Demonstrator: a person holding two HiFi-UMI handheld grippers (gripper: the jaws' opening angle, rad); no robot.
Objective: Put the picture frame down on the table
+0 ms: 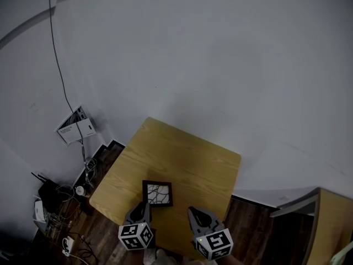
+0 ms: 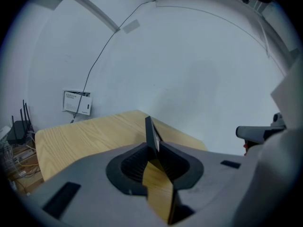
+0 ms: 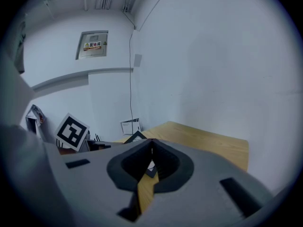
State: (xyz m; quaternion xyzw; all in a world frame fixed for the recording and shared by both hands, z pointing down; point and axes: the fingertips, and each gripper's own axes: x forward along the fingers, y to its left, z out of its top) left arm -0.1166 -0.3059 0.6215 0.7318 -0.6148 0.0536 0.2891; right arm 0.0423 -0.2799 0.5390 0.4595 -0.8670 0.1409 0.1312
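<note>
Left gripper (image 2: 153, 149) clamped on picture frame (image 2: 150, 129) edge; frame projects straight ahead of jaws, pictured face up. Right gripper (image 3: 151, 144) jaws together, empty.

Head view looks steeply down on the table (image 1: 182, 164); both gripper views skim it (wall (image 2: 199, 70) behind).

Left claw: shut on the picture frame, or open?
Shut on it. The left claw pinches the picture frame by its dark edge, which juts past it.

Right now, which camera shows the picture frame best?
The head view: the picture frame faces it, showing the whole picture. The left gripper view catches only its edge between the jaws; the right gripper view only a corner.
</note>
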